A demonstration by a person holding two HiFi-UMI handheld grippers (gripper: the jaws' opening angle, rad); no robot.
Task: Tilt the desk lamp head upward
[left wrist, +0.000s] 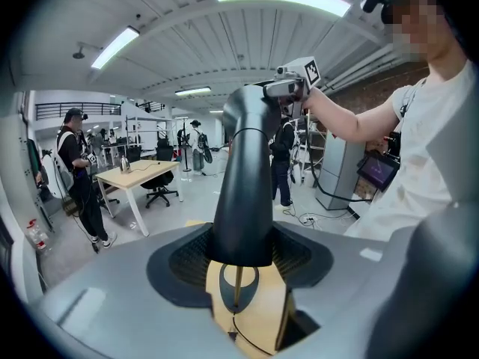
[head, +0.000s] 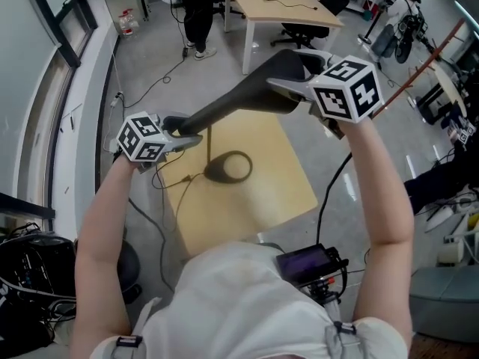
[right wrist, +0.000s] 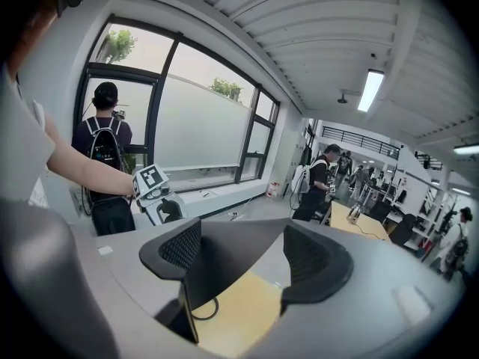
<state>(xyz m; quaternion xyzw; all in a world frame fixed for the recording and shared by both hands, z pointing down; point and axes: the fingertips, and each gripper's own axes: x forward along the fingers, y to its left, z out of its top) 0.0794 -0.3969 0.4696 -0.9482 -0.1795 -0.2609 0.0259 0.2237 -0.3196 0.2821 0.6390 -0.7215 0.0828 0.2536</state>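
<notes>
Black lamp head (head: 232, 103) is clamped at both ends: left tool (head: 187, 129) on the narrow end, right tool (head: 292, 73) on the wide. I'd raise the right slowly, keeping the base (head: 228, 168) planted.

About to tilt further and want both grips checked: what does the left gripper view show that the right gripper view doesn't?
Only the left gripper view: the lamp's thin pole and ring base below the jaws, plus the right gripper clamped on the far, wide end. Only the right gripper view: the left gripper at the narrow end, with the windows behind it. Both: the dark lamp head filling that gripper's jaws, the wooden tabletop beneath, and the cable.
</notes>
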